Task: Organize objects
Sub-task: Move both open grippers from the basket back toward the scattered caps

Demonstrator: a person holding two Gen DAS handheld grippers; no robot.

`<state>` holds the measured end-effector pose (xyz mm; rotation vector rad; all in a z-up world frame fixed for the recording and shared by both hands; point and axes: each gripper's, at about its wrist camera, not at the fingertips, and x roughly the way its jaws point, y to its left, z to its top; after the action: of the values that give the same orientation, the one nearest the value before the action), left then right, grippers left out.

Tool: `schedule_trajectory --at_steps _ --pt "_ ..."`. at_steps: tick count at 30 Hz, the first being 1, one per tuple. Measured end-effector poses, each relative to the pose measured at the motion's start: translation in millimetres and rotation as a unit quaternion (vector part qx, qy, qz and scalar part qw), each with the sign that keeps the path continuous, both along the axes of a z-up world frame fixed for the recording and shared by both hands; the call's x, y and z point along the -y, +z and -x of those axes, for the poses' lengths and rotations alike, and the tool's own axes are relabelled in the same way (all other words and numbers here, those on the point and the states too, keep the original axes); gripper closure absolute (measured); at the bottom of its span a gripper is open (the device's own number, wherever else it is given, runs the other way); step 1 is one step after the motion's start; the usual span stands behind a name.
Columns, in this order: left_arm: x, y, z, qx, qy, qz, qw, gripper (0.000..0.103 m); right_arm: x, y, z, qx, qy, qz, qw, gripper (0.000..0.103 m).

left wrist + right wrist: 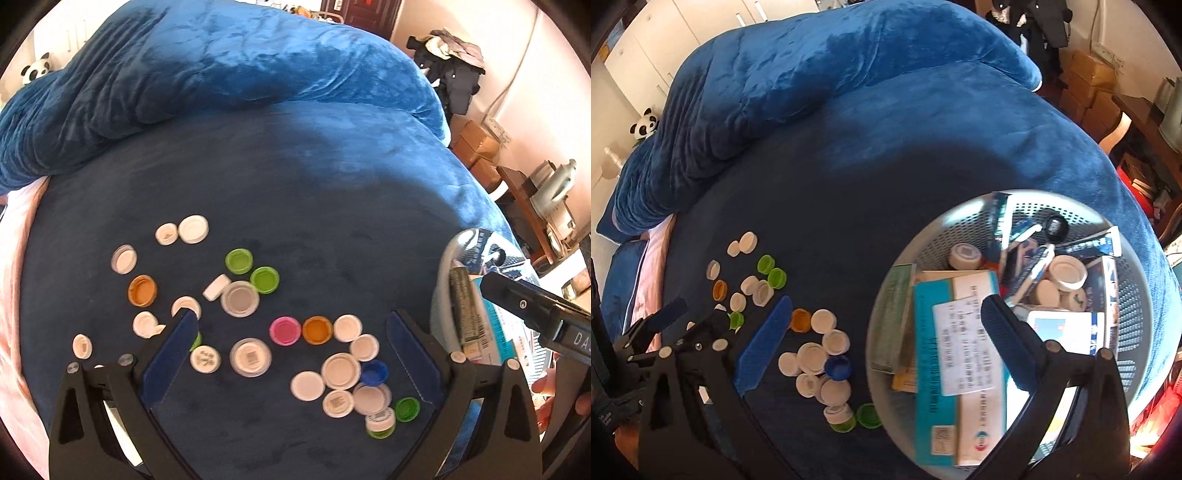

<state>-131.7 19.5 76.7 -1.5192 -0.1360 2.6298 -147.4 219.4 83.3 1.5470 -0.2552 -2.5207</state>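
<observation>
Counting caps [246,356] — two orange, one pink [284,330]

The bed cover [332,192] is plush blue cloth, velvety and matt. The caps [340,369] on it look like smooth plastic, slightly glossy. The basket [1134,258] is pale perforated plastic, holding smooth paper boxes [960,354] and shiny foil sachets [1027,266].

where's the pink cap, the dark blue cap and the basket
pink cap [284,330], left wrist view, its hollow centre
dark blue cap [374,372], left wrist view, its centre
basket [1126,295], right wrist view, perforated inner wall
</observation>
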Motion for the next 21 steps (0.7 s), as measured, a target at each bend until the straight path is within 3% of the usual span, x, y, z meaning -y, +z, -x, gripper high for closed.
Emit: schedule_trajectory --at_steps 14,21 --pt "84 -23 -20 0.006 0.074 0.002 0.9973 0.001 66 -20 -6 0.013 0.068 0.031 0.997 0.000" --pt "132 -33 -34 0.016 0.115 -0.002 0.9933 0.001 100 -28 -8 0.021 0.116 0.011 0.993 0.000"
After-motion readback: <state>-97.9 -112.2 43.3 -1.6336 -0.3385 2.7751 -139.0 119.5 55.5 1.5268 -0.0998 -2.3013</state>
